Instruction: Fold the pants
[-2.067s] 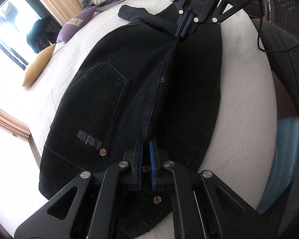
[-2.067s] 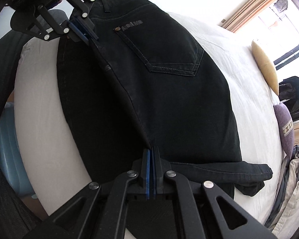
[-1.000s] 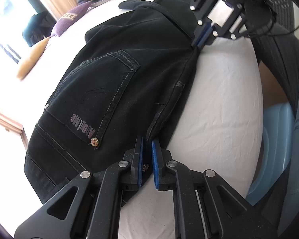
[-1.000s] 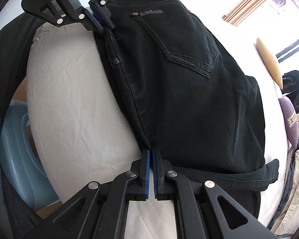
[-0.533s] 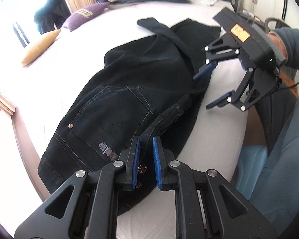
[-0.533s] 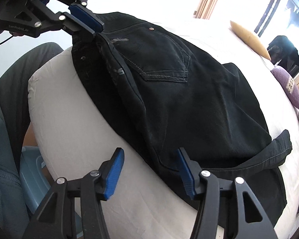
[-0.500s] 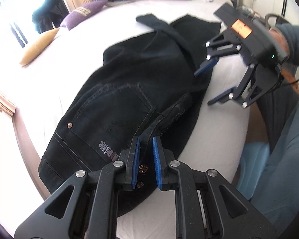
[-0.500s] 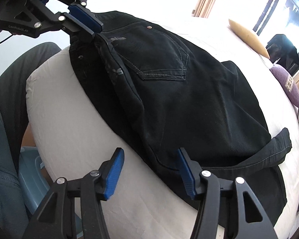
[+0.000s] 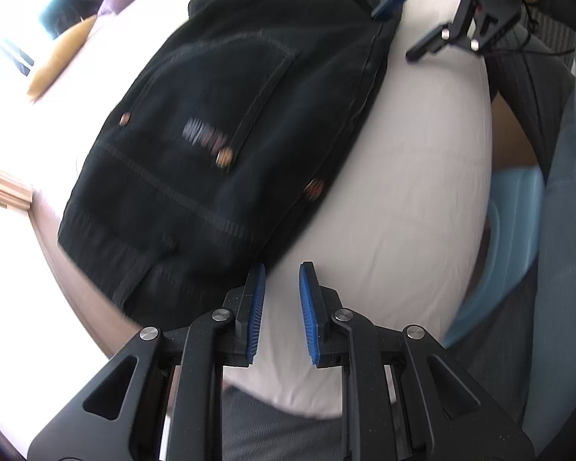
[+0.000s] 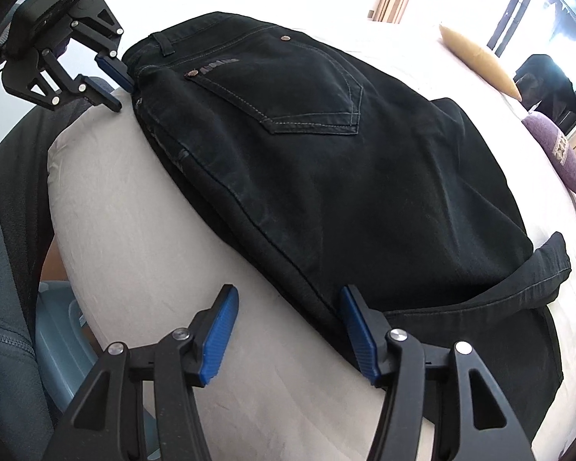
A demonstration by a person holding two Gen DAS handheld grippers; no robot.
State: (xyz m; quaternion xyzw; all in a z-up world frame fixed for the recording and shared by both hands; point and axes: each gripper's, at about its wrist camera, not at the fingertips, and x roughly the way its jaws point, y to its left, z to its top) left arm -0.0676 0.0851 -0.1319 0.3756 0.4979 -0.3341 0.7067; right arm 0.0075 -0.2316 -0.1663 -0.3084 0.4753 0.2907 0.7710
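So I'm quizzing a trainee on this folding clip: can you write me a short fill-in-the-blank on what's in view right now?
1. The black jeans lie on a white ____.
2. Nothing sits between the open jaws of the right gripper; the cloth under them is ____ in colour.
3. The left gripper, jaws opening, holds ____.
4. The jeans' back ____ faces up.

Missing words: bed; white; nothing; pocket
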